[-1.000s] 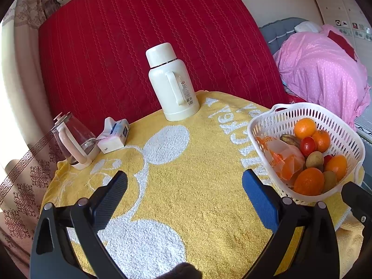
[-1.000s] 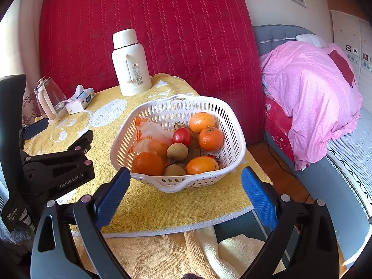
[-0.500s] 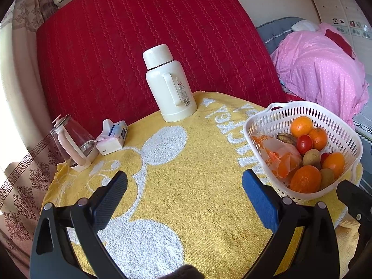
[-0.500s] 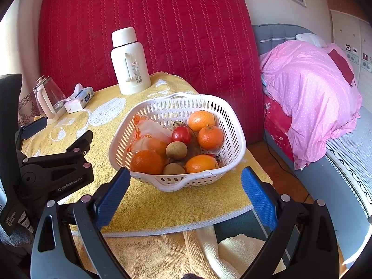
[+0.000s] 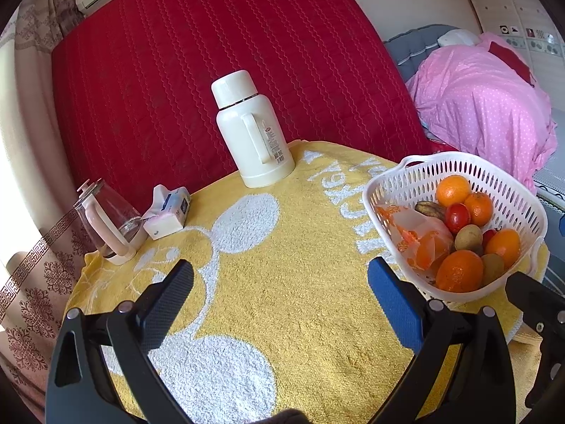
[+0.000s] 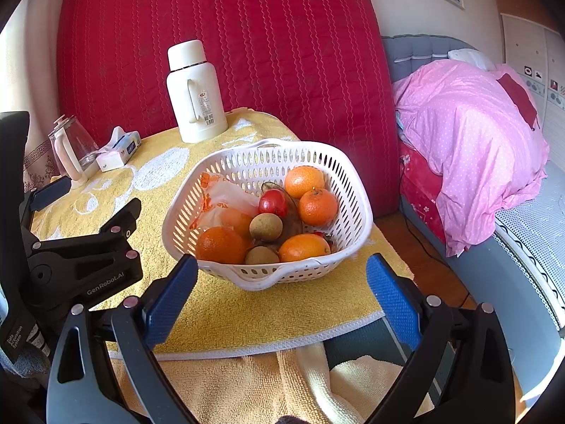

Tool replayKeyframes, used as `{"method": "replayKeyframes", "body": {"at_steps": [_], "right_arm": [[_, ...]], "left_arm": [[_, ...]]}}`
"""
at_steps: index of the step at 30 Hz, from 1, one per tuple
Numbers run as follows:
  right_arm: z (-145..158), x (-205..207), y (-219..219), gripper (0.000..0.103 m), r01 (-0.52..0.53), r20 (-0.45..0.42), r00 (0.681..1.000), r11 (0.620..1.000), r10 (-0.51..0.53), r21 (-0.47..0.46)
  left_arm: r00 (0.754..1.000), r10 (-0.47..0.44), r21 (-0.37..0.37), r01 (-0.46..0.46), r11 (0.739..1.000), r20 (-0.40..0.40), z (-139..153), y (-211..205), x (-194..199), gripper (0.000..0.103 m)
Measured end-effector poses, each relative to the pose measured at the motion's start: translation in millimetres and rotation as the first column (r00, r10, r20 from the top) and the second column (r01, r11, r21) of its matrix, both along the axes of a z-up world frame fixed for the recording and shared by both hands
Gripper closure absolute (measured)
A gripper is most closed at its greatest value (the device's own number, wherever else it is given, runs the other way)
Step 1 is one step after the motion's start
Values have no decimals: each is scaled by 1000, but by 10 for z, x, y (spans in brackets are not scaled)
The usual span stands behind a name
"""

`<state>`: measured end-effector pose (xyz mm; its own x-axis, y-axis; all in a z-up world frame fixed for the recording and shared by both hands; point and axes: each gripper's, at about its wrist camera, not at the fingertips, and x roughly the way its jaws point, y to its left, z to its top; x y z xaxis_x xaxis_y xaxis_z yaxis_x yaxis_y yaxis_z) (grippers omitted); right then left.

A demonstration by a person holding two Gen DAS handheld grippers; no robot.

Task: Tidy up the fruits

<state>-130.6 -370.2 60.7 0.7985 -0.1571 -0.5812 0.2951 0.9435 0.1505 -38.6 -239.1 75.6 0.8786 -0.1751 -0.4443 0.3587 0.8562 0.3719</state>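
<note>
Basket [image 6: 268,275] on the yellow towel [image 5: 300,282], right side of table, holds oranges [image 6: 221,245], kiwis and a tomato; a plastic bag [image 6: 226,198] half hides more fruit. My right gripper [image 6: 279,293] gapes at its near rim, empty. My left gripper [image 5: 280,293], released, hangs over bare towel; flask [image 5: 252,130] behind.

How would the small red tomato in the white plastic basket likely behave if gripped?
The small red tomato looks smooth and glossy, so probably slippery. It rests atop other fruit in the white plastic basket, so a nudge may roll it. Likely soft; the open right gripper should squeeze gently.
</note>
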Motion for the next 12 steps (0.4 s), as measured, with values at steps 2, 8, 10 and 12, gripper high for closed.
{"method": "replayKeyframes", "body": {"at_steps": [2,8,10,12], "right_arm": [[-3,0,3,5,-2,-1,1000,1000,2,0],[-24,18,58,5,-16,-5,1000,1000,16,0],[-37,21,88,5,-23,-9,1000,1000,23,5],[-60,28,140,5,-34,-16,999,999,34,12]], "left_arm": [[1000,-5,1,5,1000,1,-5,0,-8,5],[999,-2,-10,2,1000,-34,-17,47,10,5],[998,11,-19,-12,1000,-60,-34,106,49,5],[996,23,-28,-25,999,-85,-57,187,88,5]]}}
